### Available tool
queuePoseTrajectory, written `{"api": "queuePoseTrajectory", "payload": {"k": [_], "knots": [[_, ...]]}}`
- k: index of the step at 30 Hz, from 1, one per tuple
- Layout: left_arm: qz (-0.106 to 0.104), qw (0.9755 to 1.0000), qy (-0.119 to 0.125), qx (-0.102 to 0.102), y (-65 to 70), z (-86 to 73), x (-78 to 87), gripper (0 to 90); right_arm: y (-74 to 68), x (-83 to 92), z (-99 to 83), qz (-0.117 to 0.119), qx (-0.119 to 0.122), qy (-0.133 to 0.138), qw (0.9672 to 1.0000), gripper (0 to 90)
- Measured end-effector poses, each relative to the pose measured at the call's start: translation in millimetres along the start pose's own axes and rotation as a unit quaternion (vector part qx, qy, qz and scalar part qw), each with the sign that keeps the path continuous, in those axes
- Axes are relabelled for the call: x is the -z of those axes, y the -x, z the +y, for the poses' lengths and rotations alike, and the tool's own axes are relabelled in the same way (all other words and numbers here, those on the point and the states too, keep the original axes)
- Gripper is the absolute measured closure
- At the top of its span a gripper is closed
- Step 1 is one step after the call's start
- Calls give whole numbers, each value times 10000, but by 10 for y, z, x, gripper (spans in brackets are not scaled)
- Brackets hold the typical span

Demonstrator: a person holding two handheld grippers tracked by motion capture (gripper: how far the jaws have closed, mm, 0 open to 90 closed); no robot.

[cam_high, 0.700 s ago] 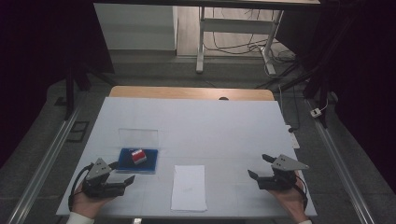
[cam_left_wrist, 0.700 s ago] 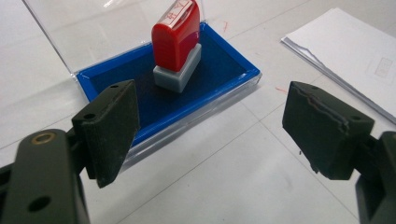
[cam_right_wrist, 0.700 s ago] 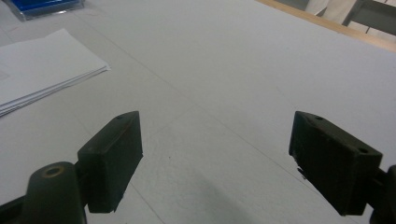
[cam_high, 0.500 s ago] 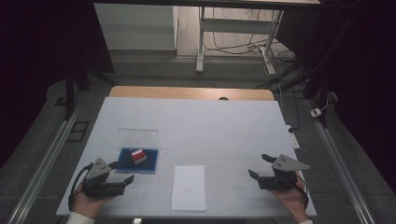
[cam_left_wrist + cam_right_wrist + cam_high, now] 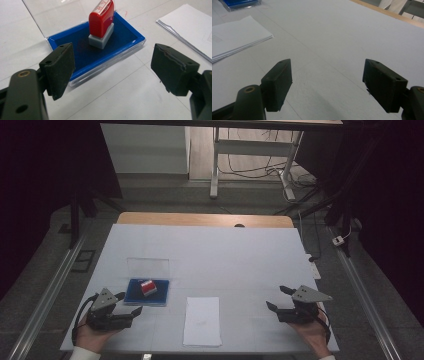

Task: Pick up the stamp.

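Left gripper (image 5: pixel 128 303): we see its jaws spread wide and holding nothing, at the ink pad's near corner.
Stamp (image 5: pixel 101 23): a red self-inking stamp stands upright on the blue ink pad (image 5: pixel 120 43), at about 12 o'clock from our left jaws.
Long axis: the stamp's body runs away from the gripper toward 1 o'clock.
Right gripper (image 5: pixel 280 298): jaws wide, empty, well apart from the stamp.
Paper stack (image 5: pixel 202 321): between the hands.
Nearer hand: the left, we judge.

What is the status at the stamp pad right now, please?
Left gripper open, empty, short of the stamp. Stamp upright on blue ink pad. Right gripper open, empty. Path clear.
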State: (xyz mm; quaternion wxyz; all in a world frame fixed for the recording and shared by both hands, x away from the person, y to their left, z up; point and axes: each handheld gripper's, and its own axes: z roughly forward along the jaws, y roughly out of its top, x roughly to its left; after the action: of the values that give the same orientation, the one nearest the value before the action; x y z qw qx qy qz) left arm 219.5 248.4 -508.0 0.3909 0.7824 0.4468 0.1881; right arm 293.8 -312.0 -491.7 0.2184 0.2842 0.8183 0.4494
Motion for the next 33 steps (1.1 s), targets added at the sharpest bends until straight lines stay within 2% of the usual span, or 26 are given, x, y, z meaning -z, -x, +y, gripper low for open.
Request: {"api": "queuePoseTrajectory", "payload": {"k": [3, 6, 9, 14, 20, 33], "knots": [[-48, 10000, 4, -14, -6, 47, 25, 197, -1, 11, 7, -44, -4, -23, 10000, 235], [-55, 9999, -4, -87, -1, 108, 52, 198, -8, 2, 7, 13, -22, 19, 10000, 236], [-133, 9998, -15, -163, 7, 166, 77, 207, -13, 6, 13, -33, 39, -62, 10000, 236], [-126, 9994, -64, -305, 21, 246, 87, 212, -22, -1, 20, 60, 40, -32, 10000, 240], [-261, 9986, -159, -443, 21, 396, 40, 225, -20, -3, 14, 53, 63, -89, 9999, 244], [-377, 9964, -348, -675, -7, 615, -81, 246, -21, -21, 0, 20, 78, -146, 9999, 248]]}}
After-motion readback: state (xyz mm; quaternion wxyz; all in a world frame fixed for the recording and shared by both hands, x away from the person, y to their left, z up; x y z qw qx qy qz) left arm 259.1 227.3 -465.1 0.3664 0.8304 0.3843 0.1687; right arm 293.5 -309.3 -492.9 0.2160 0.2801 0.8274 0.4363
